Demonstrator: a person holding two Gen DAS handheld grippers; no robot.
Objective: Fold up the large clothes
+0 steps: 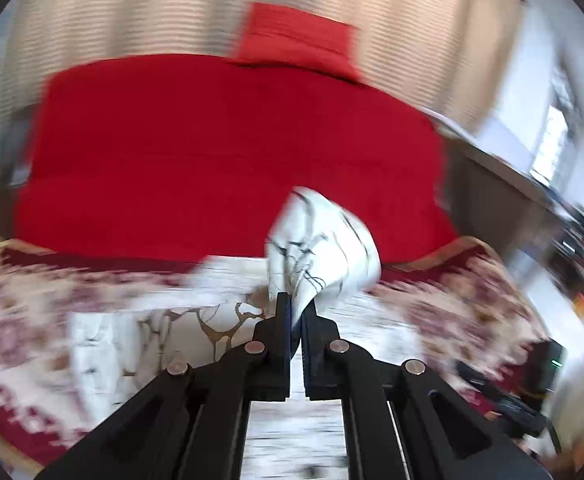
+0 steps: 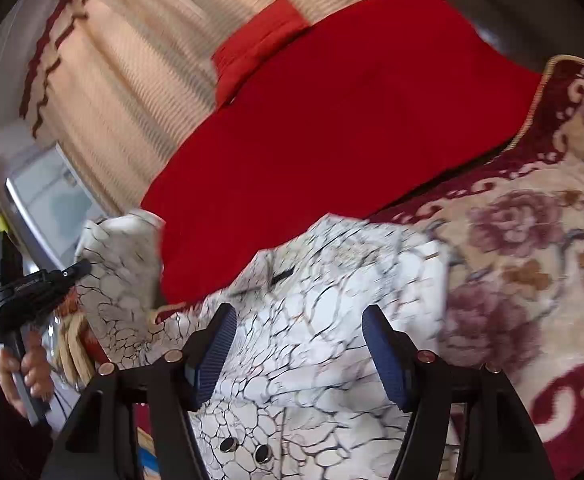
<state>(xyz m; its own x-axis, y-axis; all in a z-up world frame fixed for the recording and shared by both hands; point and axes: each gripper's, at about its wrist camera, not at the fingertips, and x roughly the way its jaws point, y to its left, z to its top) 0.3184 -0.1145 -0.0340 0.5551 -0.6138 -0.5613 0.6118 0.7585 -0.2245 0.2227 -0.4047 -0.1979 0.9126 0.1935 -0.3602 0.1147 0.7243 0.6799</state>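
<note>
Floral bedspread, red blanket, striped curtains

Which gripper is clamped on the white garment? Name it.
The left gripper: its jaws are pinched shut on a bunched fold of the white crackle-print garment. The right gripper hangs open above it, gripping nothing.

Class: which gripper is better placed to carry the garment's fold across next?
Left gripper: it is shut on the white crackle-patterned garment. The right gripper hangs open above it.
</note>
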